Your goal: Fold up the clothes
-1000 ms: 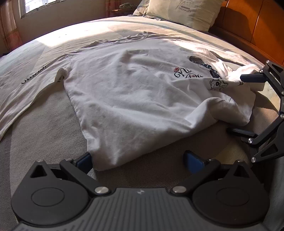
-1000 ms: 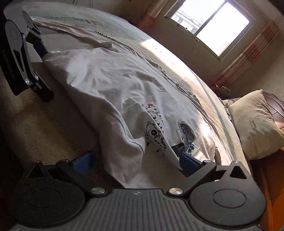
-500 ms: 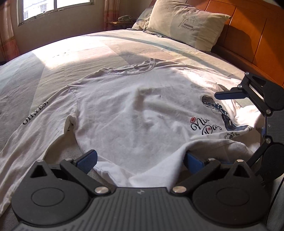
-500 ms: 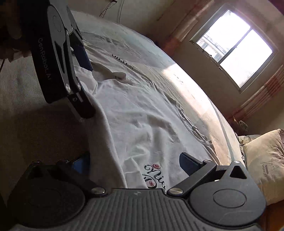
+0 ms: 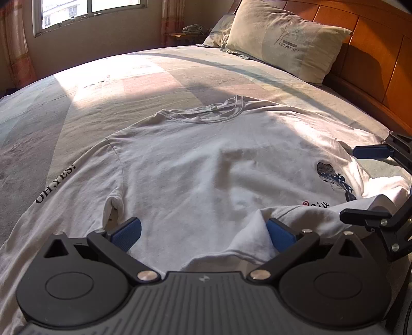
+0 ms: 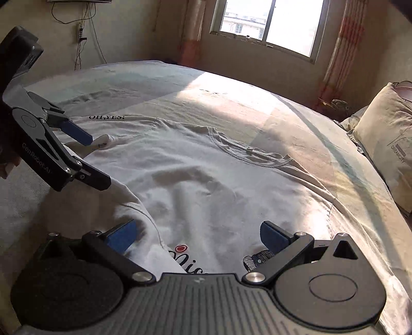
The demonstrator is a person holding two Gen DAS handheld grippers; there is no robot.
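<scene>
Folding barely begun, by my reading. One white long-sleeved shirt [image 5: 195, 165] lies spread on the bed [image 5: 108, 77], neckline toward the top of the left wrist view, hem toward the cameras. Its body fills the middle of both views. Lower right in the left wrist view, part of the hem [image 5: 296, 214] is turned up and rumpled over the printed design; that is the only fold-like change visible, and it looks loose, not a set fold. The sleeve lettered "OH,YES!" [image 5: 55, 184] lies flat and stretched out at the left edge. The other sleeve cannot be made out clearly.

Left claw [image 5: 203, 232]: jaws spread wide over the hem at bottom centre, cloth lying between the fingers but nothing pinched. Right claw [image 6: 198, 235]: likewise spread apart above the printed patch, holding nothing.

Left to do, as I judge it: both sleeves in, the body folded over, the rumpled hem squared.

Count: one shirt, two claws, two pillows [image 5: 288, 38] at upper right, one window [image 6: 270, 23], one wooden headboard [image 5: 373, 46].
</scene>
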